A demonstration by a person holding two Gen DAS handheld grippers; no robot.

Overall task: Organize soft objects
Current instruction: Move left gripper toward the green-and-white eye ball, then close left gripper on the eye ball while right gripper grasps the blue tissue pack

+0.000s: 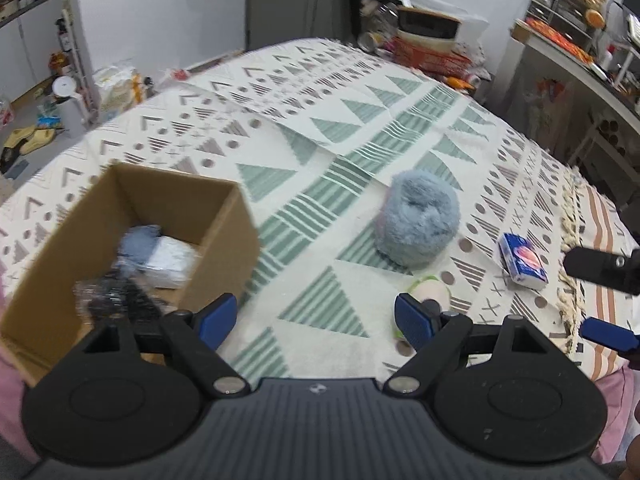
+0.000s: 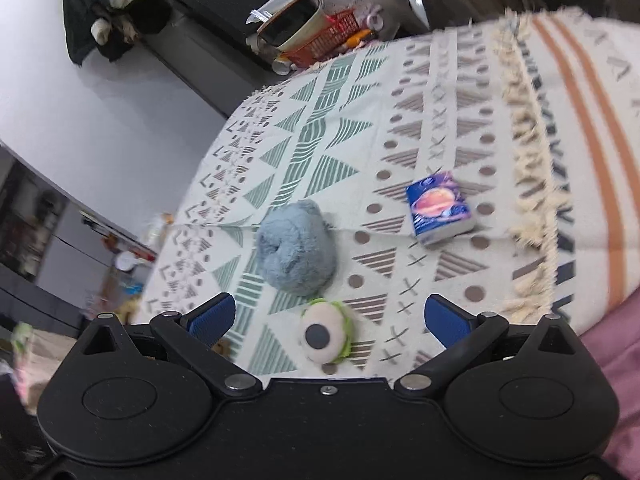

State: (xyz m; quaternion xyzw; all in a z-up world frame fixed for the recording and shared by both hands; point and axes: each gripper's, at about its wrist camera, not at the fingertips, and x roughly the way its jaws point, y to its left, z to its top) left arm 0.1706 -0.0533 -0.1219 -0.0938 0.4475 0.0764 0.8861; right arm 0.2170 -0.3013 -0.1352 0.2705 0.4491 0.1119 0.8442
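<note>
Your left gripper (image 1: 315, 320) is spread wide w/ nothing in it, just beside the cardboard box (image 1: 224, 232), which has a few soft items inside. Your right gripper (image 2: 330, 318) is also wide open, w/ the green one-eyed plush (image 2: 326, 334) lying on the patterned blanket (image 2: 400, 120) between its fingers. Blue fluffy plush (image 2: 296, 248) sits just beyond; tissue pack (image 2: 438, 208) is apart to the right.

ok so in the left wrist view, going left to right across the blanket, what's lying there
cardboard box with soft items already inside → fluffy blue-grey plush → blue tissue pack → the right gripper poking in at the edge. The small green one-eyed plush sits below the blue-grey one, partly behind a finger, so I left it out.
</note>
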